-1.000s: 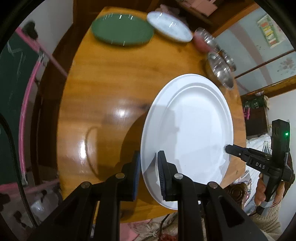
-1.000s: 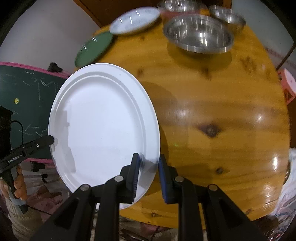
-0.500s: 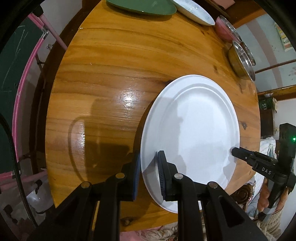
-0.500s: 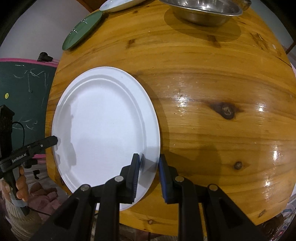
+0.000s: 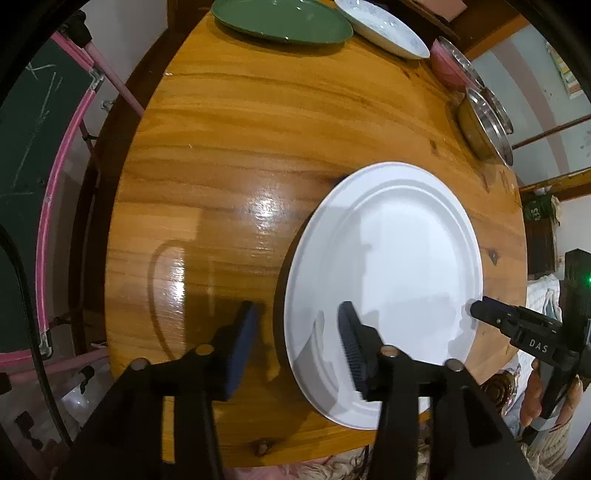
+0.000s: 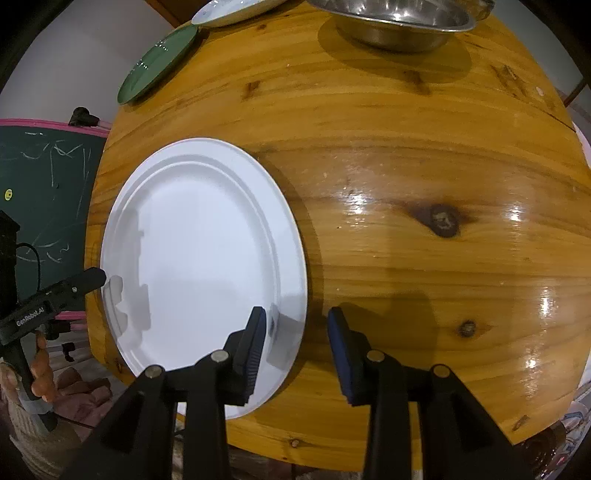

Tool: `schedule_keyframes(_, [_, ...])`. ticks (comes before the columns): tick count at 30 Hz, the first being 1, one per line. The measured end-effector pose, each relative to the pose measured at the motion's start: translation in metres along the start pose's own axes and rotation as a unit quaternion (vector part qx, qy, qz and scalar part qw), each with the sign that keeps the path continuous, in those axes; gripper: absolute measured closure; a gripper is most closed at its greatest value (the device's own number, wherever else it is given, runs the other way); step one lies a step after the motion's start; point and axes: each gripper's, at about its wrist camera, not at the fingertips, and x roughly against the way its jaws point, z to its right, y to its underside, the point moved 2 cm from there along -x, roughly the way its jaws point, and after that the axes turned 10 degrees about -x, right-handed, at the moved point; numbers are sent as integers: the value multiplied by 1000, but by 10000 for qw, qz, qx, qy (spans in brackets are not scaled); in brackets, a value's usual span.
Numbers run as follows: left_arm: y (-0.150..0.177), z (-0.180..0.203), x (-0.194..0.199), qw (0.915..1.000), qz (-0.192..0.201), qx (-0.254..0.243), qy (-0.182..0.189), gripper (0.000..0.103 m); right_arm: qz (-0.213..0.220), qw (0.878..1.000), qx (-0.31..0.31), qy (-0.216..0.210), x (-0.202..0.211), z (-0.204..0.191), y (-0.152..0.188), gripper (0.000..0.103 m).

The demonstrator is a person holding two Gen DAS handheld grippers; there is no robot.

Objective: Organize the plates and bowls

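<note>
Straddling the near rim of the white plate (image 5: 384, 266), my left gripper (image 5: 297, 338) has its jaws spread wide, one pad over the plate's inner face and the other over bare wood just outside the rim; neither pad touches the plate, and it grips nothing. The white plate lies flat on the round wooden table (image 5: 229, 147), close to the table's near edge.

Right wrist view: my right gripper (image 6: 297, 341) is likewise wide apart across the opposite rim of the white plate (image 6: 199, 251), its left pad over the plate, its right pad over the wood just beside it. It holds nothing. The left gripper's tip shows in this view at the plate's far-left rim (image 6: 88, 278); whether it touches the rim I cannot tell.

Relative to the white plate, across the table:
- green plate (image 5: 280, 20) at the far edge, well apart from it.
- patterned white plate (image 5: 384, 27) just beside the green plate; whether they touch I cannot tell.
- pink bowl (image 5: 448, 68) beyond that, near the table edge.
- large steel bowl (image 6: 399, 22) at the far edge; in the left wrist view it sits near the plate's far-right side, with a smaller steel bowl just behind it.

A green chalkboard with a pink frame (image 6: 40, 195) stands off the table, beyond the plate's left side.
</note>
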Motion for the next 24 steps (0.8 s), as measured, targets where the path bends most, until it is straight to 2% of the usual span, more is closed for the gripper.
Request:
schedule_keyframes(8, [-2, 1, 18, 9997, 190, -54, -134, 50, 191, 9996, 158, 147, 13, -4, 2, 68])
schedule_keyframes(13, [-7, 8, 42, 9980, 517, -220, -300, 50, 322, 9986, 318, 290, 26, -8, 1, 68])
schedule_keyframes(18, [-19, 18, 80, 9913, 1076, -466, -594, 50, 537, 9971, 437, 316, 46, -14, -2, 68])
schedule_keyframes(24, [-35, 30, 122, 9816, 1538, -732, -863, 49, 859, 9938, 663, 262, 83, -29, -10, 68])
